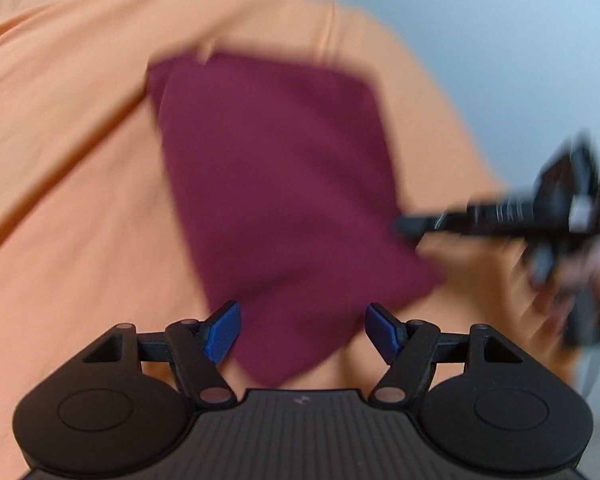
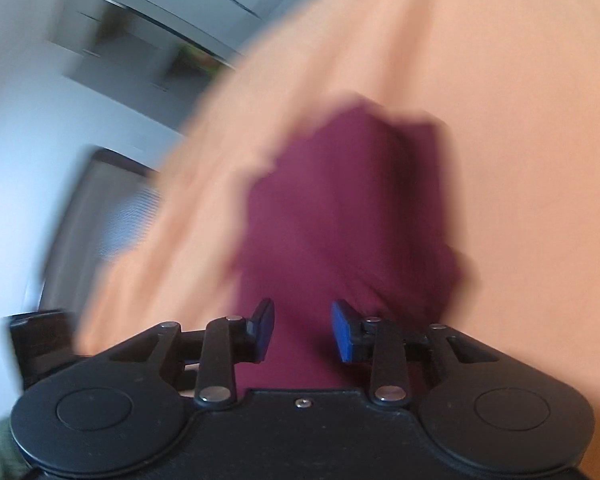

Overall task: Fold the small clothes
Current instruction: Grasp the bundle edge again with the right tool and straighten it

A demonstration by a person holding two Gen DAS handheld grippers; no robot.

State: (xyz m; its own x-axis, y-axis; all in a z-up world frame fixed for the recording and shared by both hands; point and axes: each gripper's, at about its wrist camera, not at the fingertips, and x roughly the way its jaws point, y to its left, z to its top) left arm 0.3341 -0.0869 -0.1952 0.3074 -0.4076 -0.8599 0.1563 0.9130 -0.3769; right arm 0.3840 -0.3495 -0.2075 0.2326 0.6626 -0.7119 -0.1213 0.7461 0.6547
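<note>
A folded maroon garment [image 1: 276, 184] lies flat on an orange sheet [image 1: 68, 160]. My left gripper [image 1: 300, 334] is open, and the garment's near corner shows between its blue pads [image 1: 220, 336] without either pad touching it. At the garment's right edge the right gripper [image 1: 404, 226] points in from the side, blurred. In the right wrist view the garment [image 2: 340, 208] runs away from the right gripper [image 2: 304, 330]. Its jaws stand a little apart, with cloth showing in the gap and no pad pressing on it. Both views are smeared by motion.
The orange sheet [image 2: 520, 120] covers the whole work surface and ends at a rounded edge. Beyond it are a pale wall [image 1: 500, 40], grey cabinets [image 2: 140, 40] and a dark-framed panel [image 2: 100, 208]. A hand [image 1: 588, 276] holds the right gripper.
</note>
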